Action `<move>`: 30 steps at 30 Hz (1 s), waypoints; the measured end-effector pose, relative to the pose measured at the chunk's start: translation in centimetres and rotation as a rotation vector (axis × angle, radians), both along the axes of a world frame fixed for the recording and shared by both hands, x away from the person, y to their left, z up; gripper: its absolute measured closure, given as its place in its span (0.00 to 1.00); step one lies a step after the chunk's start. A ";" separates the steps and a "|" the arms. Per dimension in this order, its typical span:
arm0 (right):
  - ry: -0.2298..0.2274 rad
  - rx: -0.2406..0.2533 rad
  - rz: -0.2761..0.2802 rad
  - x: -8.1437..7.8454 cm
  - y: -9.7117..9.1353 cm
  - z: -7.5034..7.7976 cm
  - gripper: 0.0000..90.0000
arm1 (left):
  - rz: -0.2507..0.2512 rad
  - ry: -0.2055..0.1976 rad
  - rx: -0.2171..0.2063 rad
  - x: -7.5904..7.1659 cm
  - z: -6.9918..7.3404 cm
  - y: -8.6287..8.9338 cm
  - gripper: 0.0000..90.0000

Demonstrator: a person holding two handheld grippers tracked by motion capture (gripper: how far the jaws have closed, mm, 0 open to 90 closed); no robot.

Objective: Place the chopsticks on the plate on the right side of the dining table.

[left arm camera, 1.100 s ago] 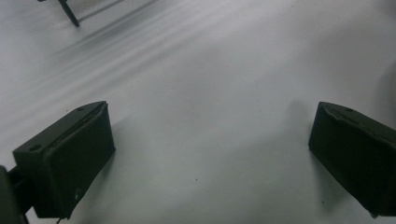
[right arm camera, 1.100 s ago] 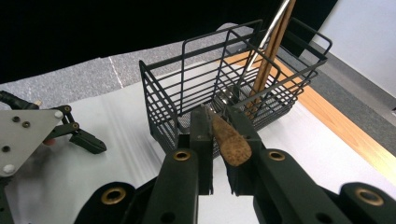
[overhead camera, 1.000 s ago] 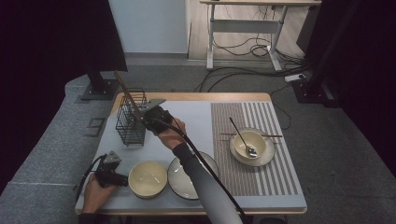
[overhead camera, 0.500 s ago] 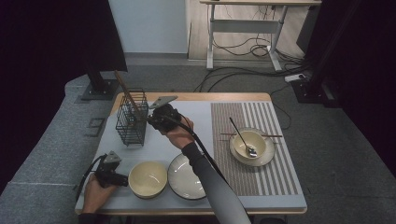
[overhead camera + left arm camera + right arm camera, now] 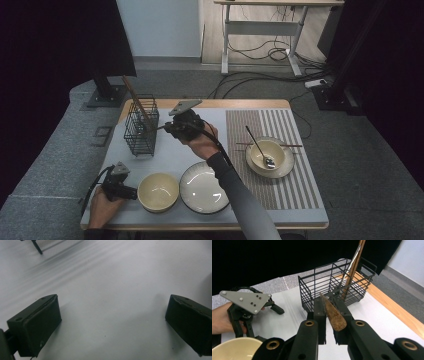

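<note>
My right gripper (image 5: 167,127) (image 5: 329,302) hovers just right of a black wire basket (image 5: 141,131) (image 5: 329,283), shut on the brown wooden handle (image 5: 334,316) of a utensil. The utensil's thin far end (image 5: 156,128) points toward the basket. Long wooden-handled utensils (image 5: 135,97) (image 5: 353,265) lean inside the basket. My left gripper (image 5: 132,192) (image 5: 112,322) (image 5: 278,310) rests low at the table's front left, beside a cream bowl (image 5: 158,192) (image 5: 234,348). Its jaws stand wide open over bare grey mat, with nothing between them.
A white plate (image 5: 204,187) lies right of the cream bowl. On the striped mat (image 5: 300,175) at the right stands a bowl (image 5: 277,170) with a spoon (image 5: 260,149) in it, and chopsticks (image 5: 295,145) lie across its rim. Cables trail over the floor beyond the table.
My right gripper has drawn to the right and a little up, away from the basket, keeping the wooden-handled utensil in its jaws. The left gripper has stayed put.
</note>
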State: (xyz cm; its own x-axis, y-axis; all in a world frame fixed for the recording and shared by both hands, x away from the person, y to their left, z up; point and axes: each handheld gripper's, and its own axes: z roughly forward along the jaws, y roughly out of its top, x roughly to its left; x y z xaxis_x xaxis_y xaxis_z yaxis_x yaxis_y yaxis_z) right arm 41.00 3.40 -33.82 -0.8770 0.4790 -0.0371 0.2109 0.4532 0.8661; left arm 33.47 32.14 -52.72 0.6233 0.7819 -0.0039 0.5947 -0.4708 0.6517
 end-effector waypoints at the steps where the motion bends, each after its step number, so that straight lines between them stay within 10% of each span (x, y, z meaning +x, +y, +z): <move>1: 0.000 0.000 0.000 0.0 0.0 0.0 0.91 | 0.000 0.000 0.000 0.0 0.0 0.0 0.00; 30: -0.058 0.021 -0.068 -2.3 -6.9 4.0 0.92 | 0.008 0.011 -0.048 0.1 0.1 0.5 0.02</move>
